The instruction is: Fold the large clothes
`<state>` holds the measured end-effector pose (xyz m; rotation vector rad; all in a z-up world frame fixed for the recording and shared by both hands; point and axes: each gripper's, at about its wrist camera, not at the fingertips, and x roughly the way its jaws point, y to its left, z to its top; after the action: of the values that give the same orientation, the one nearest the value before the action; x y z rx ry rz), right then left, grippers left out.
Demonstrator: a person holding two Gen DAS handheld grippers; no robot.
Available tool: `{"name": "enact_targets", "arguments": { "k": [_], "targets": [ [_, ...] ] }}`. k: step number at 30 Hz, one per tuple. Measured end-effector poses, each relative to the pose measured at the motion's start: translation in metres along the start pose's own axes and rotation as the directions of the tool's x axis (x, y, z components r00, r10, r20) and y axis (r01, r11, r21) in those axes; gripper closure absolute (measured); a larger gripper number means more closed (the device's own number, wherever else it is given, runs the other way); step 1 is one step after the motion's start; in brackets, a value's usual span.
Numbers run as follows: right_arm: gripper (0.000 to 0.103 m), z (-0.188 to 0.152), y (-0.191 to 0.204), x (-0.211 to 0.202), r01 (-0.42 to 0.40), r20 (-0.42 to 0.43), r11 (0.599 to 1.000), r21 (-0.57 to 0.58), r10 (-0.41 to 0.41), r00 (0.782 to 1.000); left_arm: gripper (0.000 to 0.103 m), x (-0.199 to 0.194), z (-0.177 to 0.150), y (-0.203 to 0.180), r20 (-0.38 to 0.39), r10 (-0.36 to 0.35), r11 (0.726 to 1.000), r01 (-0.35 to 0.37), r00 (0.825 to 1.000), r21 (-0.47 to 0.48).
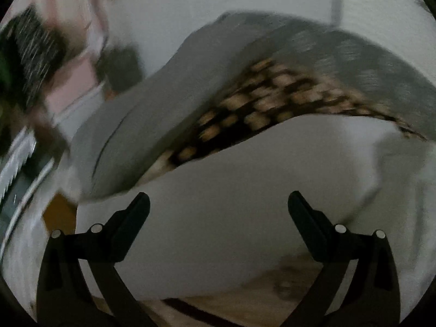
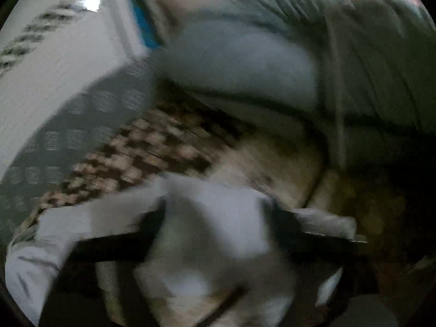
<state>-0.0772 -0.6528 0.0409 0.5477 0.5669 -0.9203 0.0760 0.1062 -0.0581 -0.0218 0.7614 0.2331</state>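
A large white garment (image 1: 231,196) lies spread below and ahead of my left gripper (image 1: 218,204), whose jaws stand wide apart and hold nothing. In the right wrist view, which is badly blurred, the white garment (image 2: 218,212) bunches between and around the dark fingers of my right gripper (image 2: 215,218). The fingers look spread with cloth between them; whether they grip it is not clear.
A grey pillow (image 1: 152,114) and a brown-and-cream checkered blanket (image 1: 267,100) lie beyond the garment on a bed, with a white wall (image 1: 204,0) behind. The checkered blanket also shows in the right wrist view (image 2: 147,150). A person in green-grey clothes (image 2: 368,68) stands close at upper right.
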Motion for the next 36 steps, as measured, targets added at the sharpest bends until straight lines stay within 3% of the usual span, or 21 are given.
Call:
{"name": "enact_targets", "arguments": {
  "k": [1, 3, 5, 7, 8, 10, 11, 13, 15, 17, 18, 19, 20, 21, 24, 25, 26, 30, 32, 34, 36],
  "targets": [
    [0.007, 0.001, 0.017, -0.012, -0.051, 0.042, 0.997, -0.057, 0.054, 0.998, 0.003, -0.015, -0.002, -0.016, 0.04, -0.04, 0.998, 0.038, 0.998, 0.042],
    [0.006, -0.002, 0.05, -0.028, -0.144, 0.048, 0.974, -0.173, 0.154, 0.987, 0.003, -0.033, -0.006, -0.045, 0.083, -0.118, 0.988, 0.109, 0.99, 0.108],
    [0.006, -0.021, 0.099, -0.042, -0.3, -0.053, 0.904, -0.303, 0.298, 0.953, 0.003, -0.056, -0.017, -0.081, 0.101, -0.22, 0.96, 0.197, 0.97, 0.197],
    [0.006, -0.058, 0.151, -0.055, -0.445, -0.205, 0.791, -0.421, 0.395, 0.896, 0.003, -0.076, -0.033, -0.115, 0.107, -0.297, 0.919, 0.253, 0.949, 0.303],
    [0.006, -0.078, 0.173, -0.061, -0.49, -0.254, 0.742, -0.458, 0.42, 0.872, 0.003, -0.086, -0.045, -0.136, 0.121, -0.321, 0.89, 0.255, 0.939, 0.379],
    [0.006, -0.118, 0.209, -0.071, -0.55, -0.331, 0.647, -0.528, 0.44, 0.835, 0.003, -0.094, -0.06, -0.164, 0.152, -0.317, 0.85, 0.209, 0.936, 0.483],
    [0.006, -0.135, 0.226, -0.073, -0.556, -0.35, 0.601, -0.574, 0.434, 0.83, 0.003, -0.092, -0.071, -0.183, 0.163, -0.293, 0.818, 0.158, 0.942, 0.553],
    [0.006, -0.165, 0.243, -0.07, -0.513, -0.331, 0.548, -0.66, 0.401, 0.854, 0.003, -0.074, -0.081, -0.2, 0.13, -0.244, 0.787, 0.118, 0.961, 0.605],
    [0.006, -0.186, 0.258, -0.056, -0.497, -0.352, 0.535, -0.683, 0.354, 0.866, 0.003, -0.049, -0.081, -0.202, 0.053, -0.224, 0.8, 0.153, 0.973, 0.581],
    [0.009, -0.194, 0.255, -0.046, -0.529, -0.404, 0.527, -0.665, 0.341, 0.849, 0.003, -0.028, -0.083, -0.196, -0.042, -0.231, 0.823, 0.219, 0.972, 0.524],
    [0.034, -0.198, 0.254, -0.045, -0.542, -0.424, 0.519, -0.661, 0.337, 0.84, 0.003, -0.019, -0.081, -0.192, -0.079, -0.238, 0.832, 0.245, 0.968, 0.497],
    [0.051, -0.2, 0.253, -0.047, -0.539, -0.428, 0.512, -0.668, 0.328, 0.842, 0.004, -0.009, -0.078, -0.185, -0.126, -0.254, 0.844, 0.284, 0.959, 0.456],
    [0.067, -0.202, 0.254, -0.049, -0.536, -0.432, 0.512, -0.672, 0.318, 0.844, 0.012, -0.003, -0.075, -0.18, -0.147, -0.261, 0.85, 0.299, 0.954, 0.432],
    [0.075, -0.2, 0.253, -0.051, -0.543, -0.44, 0.516, -0.663, 0.318, 0.84, 0.017, 0.002, -0.072, -0.177, -0.161, -0.264, 0.856, 0.308, 0.951, 0.416],
    [0.085, -0.19, 0.248, -0.047, -0.585, -0.473, 0.527, -0.616, 0.347, 0.81, 0.045, 0.009, -0.067, -0.169, -0.178, -0.292, 0.854, 0.34, 0.94, 0.394],
    [0.086, -0.186, 0.247, -0.05, -0.598, -0.481, 0.525, -0.606, 0.357, 0.801, 0.071, 0.01, -0.065, -0.168, -0.171, -0.287, 0.856, 0.333, 0.942, 0.395],
    [0.088, -0.182, 0.247, -0.053, -0.606, -0.482, 0.527, -0.596, 0.368, 0.795, 0.084, 0.009, -0.059, -0.162, -0.165, -0.3, 0.857, 0.341, 0.94, 0.386],
    [0.088, -0.153, 0.24, -0.068, -0.633, -0.462, 0.555, -0.54, 0.433, 0.774, 0.103, -0.025, -0.036, -0.118, -0.097, -0.368, 0.884, 0.38, 0.925, 0.271],
    [0.088, -0.136, 0.223, -0.084, -0.644, -0.444, 0.578, -0.501, 0.468, 0.764, 0.103, -0.05, -0.031, -0.097, -0.018, -0.356, 0.898, 0.347, 0.934, 0.269],
    [0.088, -0.125, 0.208, -0.093, -0.661, -0.447, 0.577, -0.48, 0.488, 0.75, 0.103, -0.074, -0.026, -0.076, 0.03, -0.348, 0.902, 0.325, 0.937, 0.283],
    [0.088, -0.12, 0.198, -0.099, -0.678, -0.461, 0.568, -0.466, 0.498, 0.735, 0.103, -0.086, -0.024, -0.068, 0.027, -0.358, 0.892, 0.334, 0.933, 0.305]
  ]
}}
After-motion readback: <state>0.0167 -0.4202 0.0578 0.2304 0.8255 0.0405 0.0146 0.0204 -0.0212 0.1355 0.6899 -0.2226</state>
